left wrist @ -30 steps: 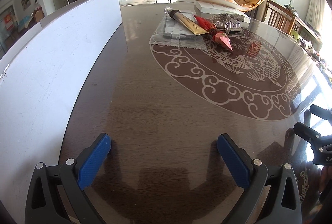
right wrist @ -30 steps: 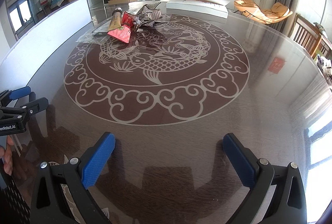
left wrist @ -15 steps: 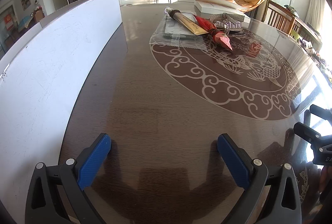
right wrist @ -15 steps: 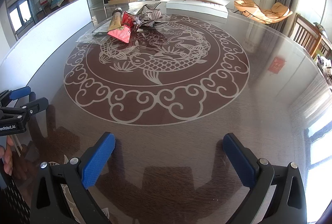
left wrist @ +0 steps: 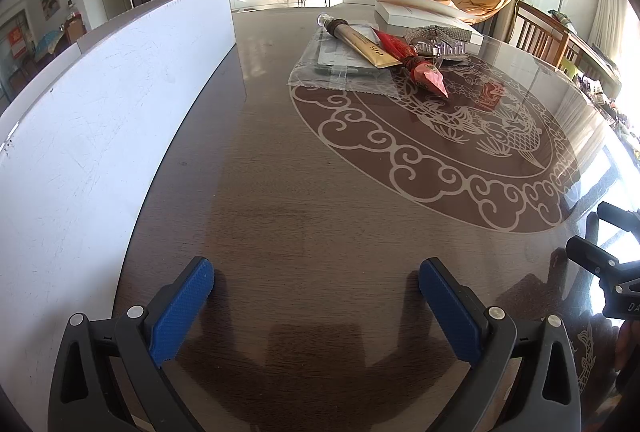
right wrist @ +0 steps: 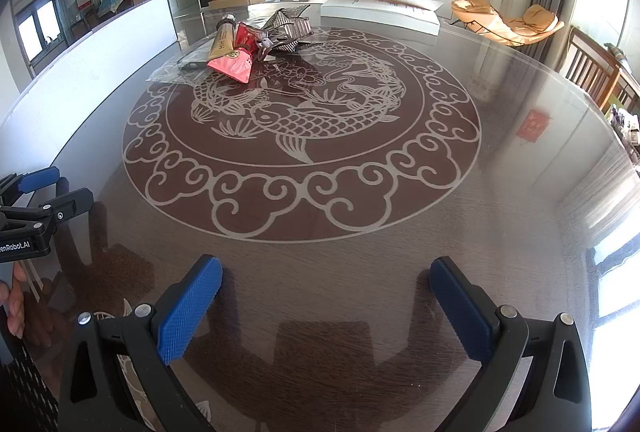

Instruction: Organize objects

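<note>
Nothing has changed over the last second: our left gripper (left wrist: 316, 286) and right gripper (right wrist: 325, 282) hover empty, jaws spread wide, so organizing hasn't begun. The cluttered pile (right wrist: 236, 48) sits far across the glossy table (right wrist: 500, 192), beside a white board (left wrist: 100, 104); nothing blocks our reach.

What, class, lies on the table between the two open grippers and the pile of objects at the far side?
Nothing visible. Bare table runs from the left gripper and the right gripper to the pile. The white board stands along the left edge, off that path. Both grippers are open, holding nothing.
</note>
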The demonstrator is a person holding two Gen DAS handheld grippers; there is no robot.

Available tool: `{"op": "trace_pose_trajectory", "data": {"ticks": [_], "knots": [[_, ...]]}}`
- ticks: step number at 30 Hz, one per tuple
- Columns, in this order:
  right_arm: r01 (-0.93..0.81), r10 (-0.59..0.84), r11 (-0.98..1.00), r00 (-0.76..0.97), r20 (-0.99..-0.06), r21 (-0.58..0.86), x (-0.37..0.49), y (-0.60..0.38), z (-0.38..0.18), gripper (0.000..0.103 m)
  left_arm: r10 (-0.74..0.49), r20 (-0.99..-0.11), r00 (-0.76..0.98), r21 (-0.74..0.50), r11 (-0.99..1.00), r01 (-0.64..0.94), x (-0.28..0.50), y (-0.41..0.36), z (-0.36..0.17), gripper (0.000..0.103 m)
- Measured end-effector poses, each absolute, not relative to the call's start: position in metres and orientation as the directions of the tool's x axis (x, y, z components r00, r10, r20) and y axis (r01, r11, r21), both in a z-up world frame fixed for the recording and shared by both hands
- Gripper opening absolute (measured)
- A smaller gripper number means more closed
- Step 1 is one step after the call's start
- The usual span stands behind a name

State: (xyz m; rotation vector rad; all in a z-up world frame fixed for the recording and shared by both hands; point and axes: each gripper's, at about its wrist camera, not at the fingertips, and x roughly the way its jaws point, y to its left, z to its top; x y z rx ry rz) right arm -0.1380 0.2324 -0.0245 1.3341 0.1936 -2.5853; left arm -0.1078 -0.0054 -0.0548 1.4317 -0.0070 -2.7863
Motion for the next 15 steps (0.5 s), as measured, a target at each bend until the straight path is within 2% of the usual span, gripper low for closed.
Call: {"op": "trace_pose_trajectory", "data": {"ticks": [15], "knots": [[0.239,-0.129,-0.971,-0.564,-0.816,-0.011,-0.1403,0.2343,-0.0252,0.103,-0.006,-0.814,-0.581,0.004,-1.000,0.005,-0.1097,-0.0050,-0.0528,0.103]]}}
